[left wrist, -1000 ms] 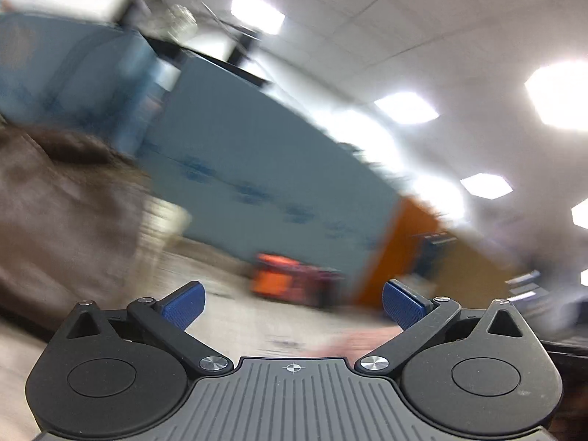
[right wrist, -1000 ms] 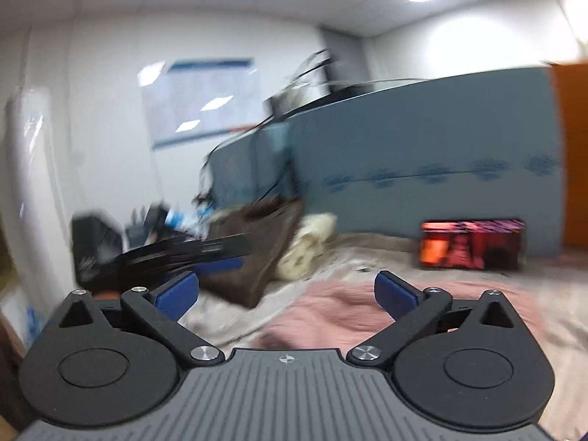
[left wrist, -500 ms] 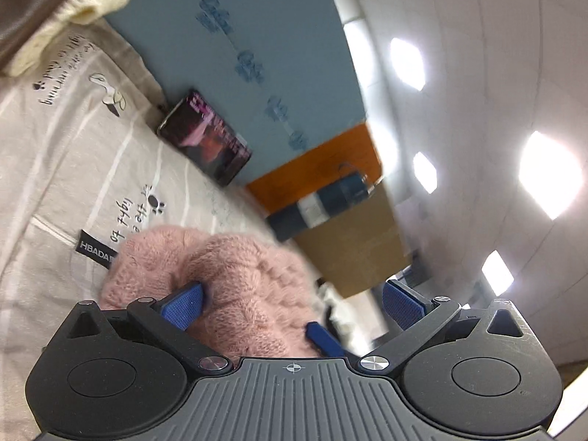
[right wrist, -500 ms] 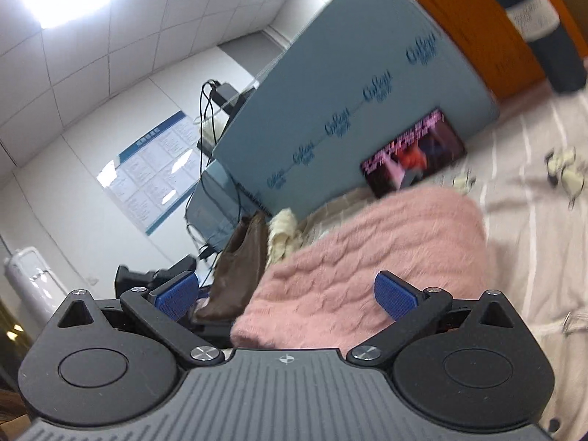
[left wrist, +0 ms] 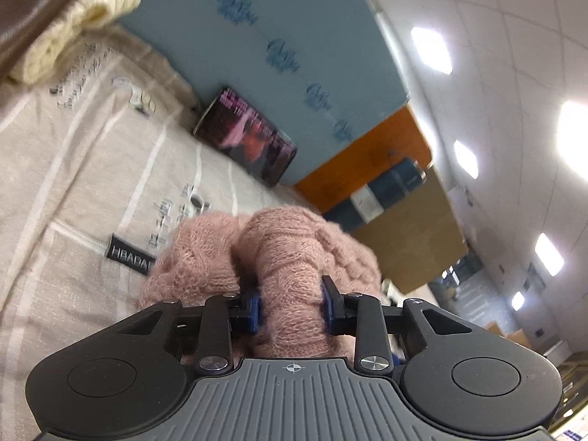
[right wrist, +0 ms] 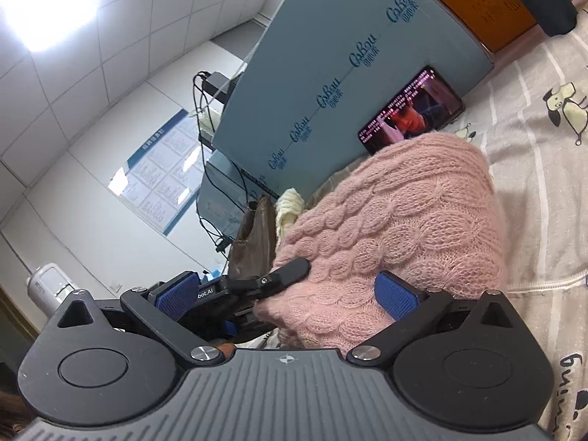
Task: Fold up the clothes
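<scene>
From the left wrist view, the left gripper (left wrist: 292,307) has just been closing, and its blue fingers (left wrist: 253,307) are now clenched on a thick bunched roll of the pink sweater (left wrist: 294,257), which lies heaped on the beige striped bed cover (left wrist: 73,169). The knit bulges between the pads, so it looks soft, springy and light, and it will likely sag and stretch if lifted by one point. From the right wrist view, the right gripper (right wrist: 290,294) stands wide apart with the near edge of the pink sweater (right wrist: 404,228) between its fingers (right wrist: 395,294), not yet pinched. A hem or shoulder edge probably gives a surer hold than the fluffy bulk.
</scene>
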{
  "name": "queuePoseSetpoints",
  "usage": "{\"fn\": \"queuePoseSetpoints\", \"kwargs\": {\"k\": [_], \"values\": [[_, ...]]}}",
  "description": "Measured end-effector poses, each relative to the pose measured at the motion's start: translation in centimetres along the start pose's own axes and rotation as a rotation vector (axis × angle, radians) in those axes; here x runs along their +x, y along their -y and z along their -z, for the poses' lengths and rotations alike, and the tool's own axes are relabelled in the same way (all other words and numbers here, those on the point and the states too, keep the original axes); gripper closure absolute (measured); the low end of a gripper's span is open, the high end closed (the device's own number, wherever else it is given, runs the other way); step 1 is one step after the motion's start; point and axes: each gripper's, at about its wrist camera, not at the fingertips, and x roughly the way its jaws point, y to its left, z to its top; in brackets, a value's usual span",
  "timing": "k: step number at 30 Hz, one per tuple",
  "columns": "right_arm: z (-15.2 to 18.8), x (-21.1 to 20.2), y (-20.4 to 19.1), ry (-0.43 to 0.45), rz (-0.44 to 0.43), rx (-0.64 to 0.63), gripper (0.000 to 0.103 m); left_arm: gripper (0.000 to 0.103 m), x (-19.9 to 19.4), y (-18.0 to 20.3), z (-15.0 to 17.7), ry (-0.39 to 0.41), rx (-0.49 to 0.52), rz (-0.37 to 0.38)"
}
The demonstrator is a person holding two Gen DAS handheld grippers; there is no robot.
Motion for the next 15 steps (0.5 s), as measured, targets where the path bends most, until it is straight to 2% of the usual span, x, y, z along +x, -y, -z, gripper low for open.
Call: {"fn": "queuePoseSetpoints", "kwargs": {"k": [3,5,7,9,11,13,14,15], "values": [[-0.1,-0.5,-0.1,0.02,-0.031,-0.002,0.0,0.074,-2.0,0.6,-0.2,0.113,0.036,0.066],[-0.3,-0.9,-0.2,0.04,-0.059,0.001,0.0,0.074,-3.0,1.0,-0.2,0.163,0.066,0.026],[-0.5,-1.1,-0.3,0.057,-0.069,0.005,0.0,0.075,-3.3,0.7,-0.1,0.17,0.069,-0.055],[-0.6,-1.1,-0.2,0.054,-0.05,0.007,0.0,0.076,-3.0,0.1,-0.2,0.13,0.026,-0.054],[-0.6,-0.8,0.1,0.039,-0.033,0.022,0.0,0.066,-2.5,-0.4,-0.3,0.081,-0.014,-0.033],[-0.6,-0.6,0.2,0.028,-0.02,0.021,0.0,0.035,-2.0,-0.1,-0.2,0.057,-0.017,-0.025],[-0.5,-0.5,0.2,0.025,-0.017,0.017,0.0,0.029,-2.0,0.0,-0.3,0.053,-0.015,-0.02],[-0.5,-0.4,0.1,0.022,-0.015,0.013,0.0,0.029,-2.1,0.3,-0.3,0.048,-0.007,-0.011]]}}
